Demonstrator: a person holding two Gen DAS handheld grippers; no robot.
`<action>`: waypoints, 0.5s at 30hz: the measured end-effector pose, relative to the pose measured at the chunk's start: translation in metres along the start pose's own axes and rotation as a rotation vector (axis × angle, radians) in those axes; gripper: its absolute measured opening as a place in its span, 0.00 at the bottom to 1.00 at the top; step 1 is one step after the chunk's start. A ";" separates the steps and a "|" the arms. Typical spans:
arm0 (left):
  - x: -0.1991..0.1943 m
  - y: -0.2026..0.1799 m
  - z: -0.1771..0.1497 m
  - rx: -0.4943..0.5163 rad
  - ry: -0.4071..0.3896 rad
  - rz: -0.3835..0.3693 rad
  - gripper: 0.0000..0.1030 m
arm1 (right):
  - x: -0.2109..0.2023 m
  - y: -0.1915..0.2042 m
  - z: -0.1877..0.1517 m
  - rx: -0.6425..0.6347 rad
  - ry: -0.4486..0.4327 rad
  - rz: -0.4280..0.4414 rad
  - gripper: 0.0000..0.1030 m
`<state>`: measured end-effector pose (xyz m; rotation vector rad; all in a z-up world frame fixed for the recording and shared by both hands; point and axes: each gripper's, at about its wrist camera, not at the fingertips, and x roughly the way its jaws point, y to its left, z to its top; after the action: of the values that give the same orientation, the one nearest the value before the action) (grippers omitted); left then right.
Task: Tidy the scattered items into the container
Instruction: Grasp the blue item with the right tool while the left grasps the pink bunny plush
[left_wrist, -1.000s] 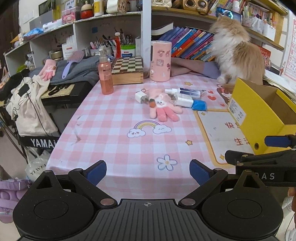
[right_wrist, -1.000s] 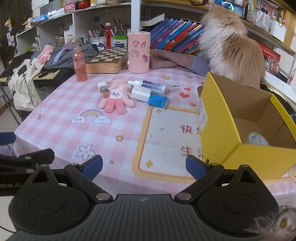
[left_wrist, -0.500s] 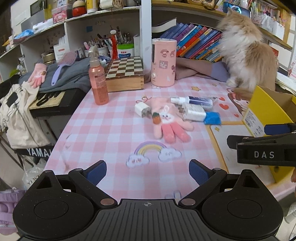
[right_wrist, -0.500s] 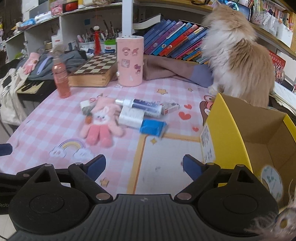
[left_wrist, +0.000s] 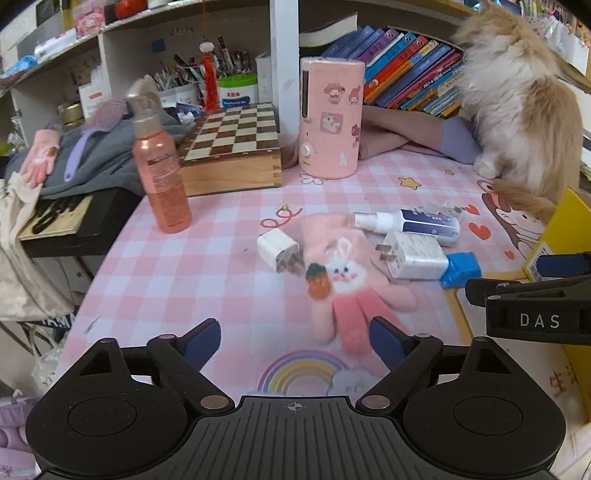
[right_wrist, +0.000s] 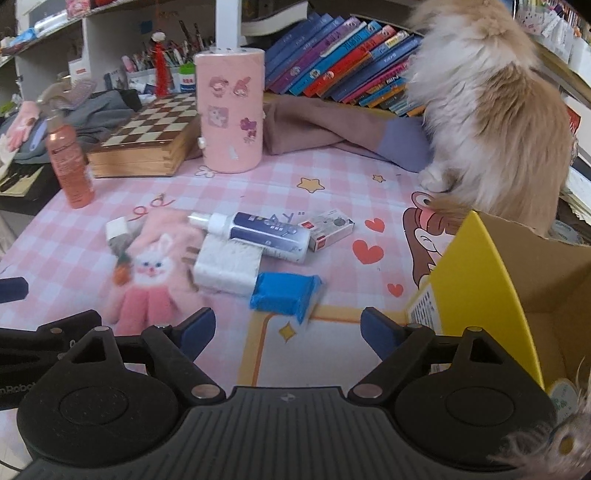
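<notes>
Approach phase of a tidying task, seen from both wrist cameras. The left gripper (left_wrist: 295, 338) hangs low over the pink checked counter (left_wrist: 177, 273) with its jaws spread wide and empty, the finger ends of the pink bunny glove (left_wrist: 340, 273) lying just ahead of them, between the two pads. The right gripper (right_wrist: 288, 326) is likewise wide open and holds nothing; the blue packet (right_wrist: 284, 295) lies just ahead of its opening. The scattered items form one tight cluster: a small white plug (left_wrist: 277, 251) touches the glove's left edge, a larger white charger (left_wrist: 413, 254) lies against its right side, a white-and-blue spray bottle (left_wrist: 410, 223) rests behind the charger, and a small carton (right_wrist: 330, 229) sits beside the bottle's base. The container, a yellow cardboard box (right_wrist: 476, 280), stands open at the right of the counter, and what shows of its interior holds none of these items (a long-haired cat (right_wrist: 491, 110) sits directly behind it). By this reading no item has yet been moved, and the step in hand is the first pick. The next move probably calls for lowering one gripper until its jaws straddle a single item, closing, then lifting clear of its neighbours before carrying it over the box rim.
</notes>
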<state>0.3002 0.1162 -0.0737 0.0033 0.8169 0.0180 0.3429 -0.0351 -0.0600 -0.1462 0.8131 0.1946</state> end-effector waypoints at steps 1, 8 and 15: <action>0.006 0.000 0.003 0.001 0.005 -0.002 0.84 | 0.005 0.000 0.002 0.004 0.004 -0.003 0.82; 0.033 0.000 0.020 -0.002 0.031 -0.040 0.69 | 0.036 -0.006 0.013 0.036 0.054 0.001 0.77; 0.052 -0.001 0.024 -0.018 0.073 -0.071 0.53 | 0.052 -0.008 0.015 0.048 0.087 0.010 0.73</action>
<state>0.3534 0.1159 -0.0954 -0.0436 0.8897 -0.0420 0.3904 -0.0342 -0.0876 -0.1059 0.9049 0.1786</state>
